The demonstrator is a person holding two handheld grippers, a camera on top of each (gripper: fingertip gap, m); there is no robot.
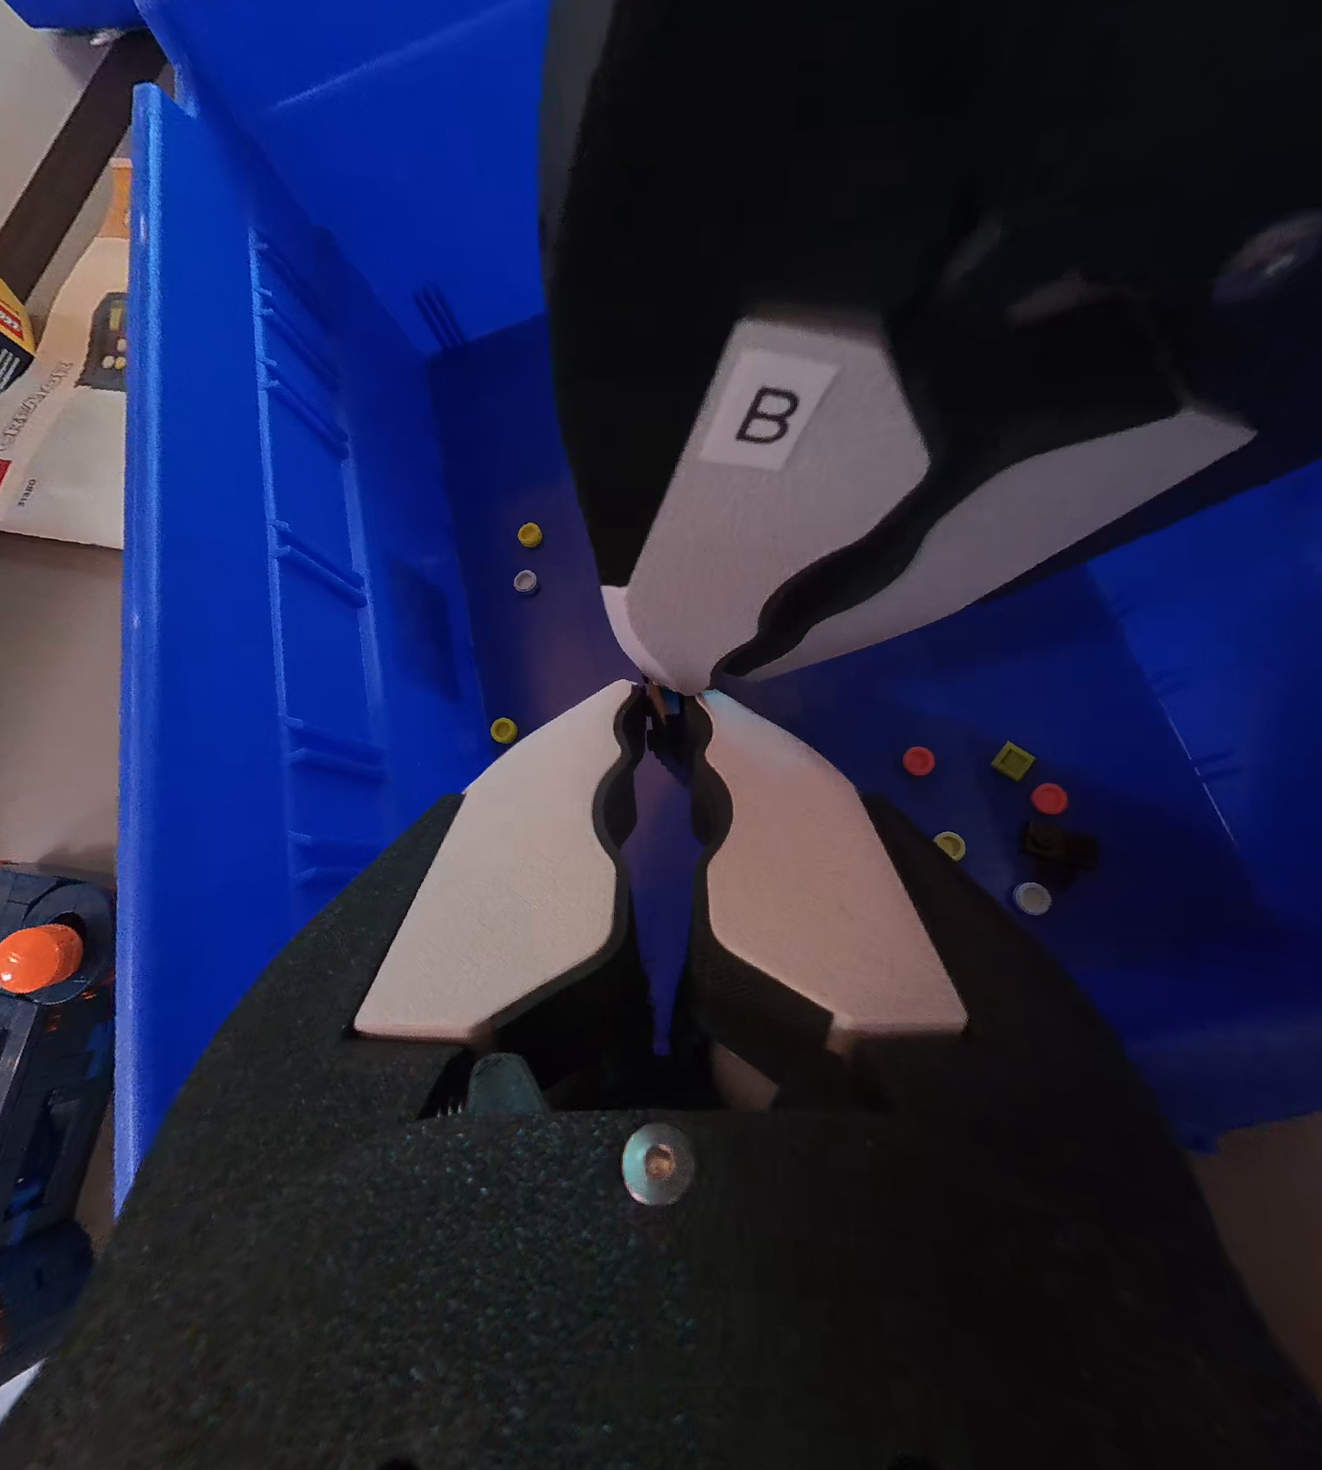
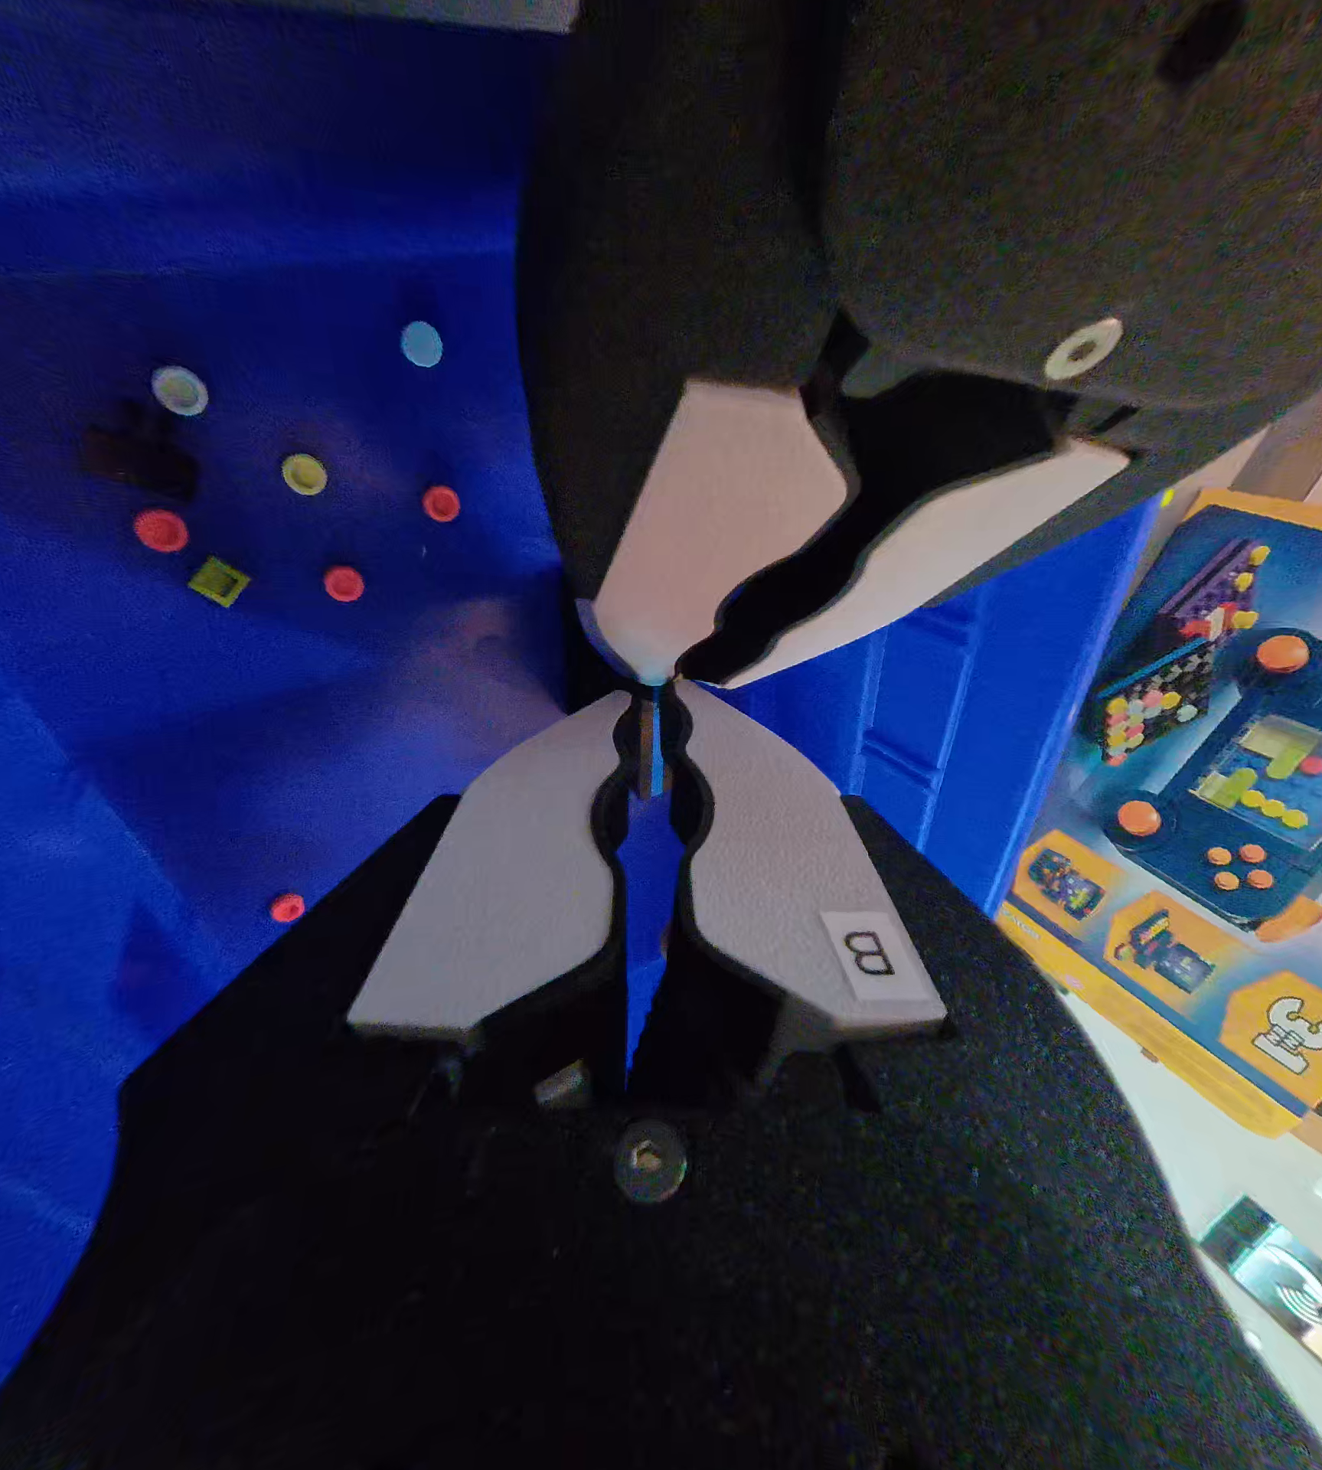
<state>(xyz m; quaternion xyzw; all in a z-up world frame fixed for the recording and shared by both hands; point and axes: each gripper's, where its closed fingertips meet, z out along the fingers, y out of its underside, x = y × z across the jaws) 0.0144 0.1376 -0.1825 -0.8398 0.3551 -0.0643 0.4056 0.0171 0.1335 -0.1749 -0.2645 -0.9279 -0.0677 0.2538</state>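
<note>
Both grippers meet tip to tip inside a blue plastic bin (image 1: 204, 557). My left gripper (image 1: 665, 700) is shut at its tips on a small dark and blue brick piece (image 1: 664, 710). My right gripper (image 1: 709, 676) comes in from above, bears a white label, and touches the same spot. In the right wrist view my right gripper (image 2: 653, 700) is shut on a thin grey and blue plate (image 2: 653, 752) held edge-on. The left gripper (image 2: 673, 676) meets it from above. Whether both hold one joined piece cannot be told.
Small loose studs lie on the bin floor (image 2: 45, 716): red (image 2: 161, 530), yellow (image 2: 303, 474), grey (image 2: 179, 390), a yellow square tile (image 1: 1013, 761) and a black piece (image 1: 1055, 847). Outside the bin are a toy box (image 2: 1238, 795), a booklet (image 1: 45, 414) and a dark built console model (image 1: 5, 994).
</note>
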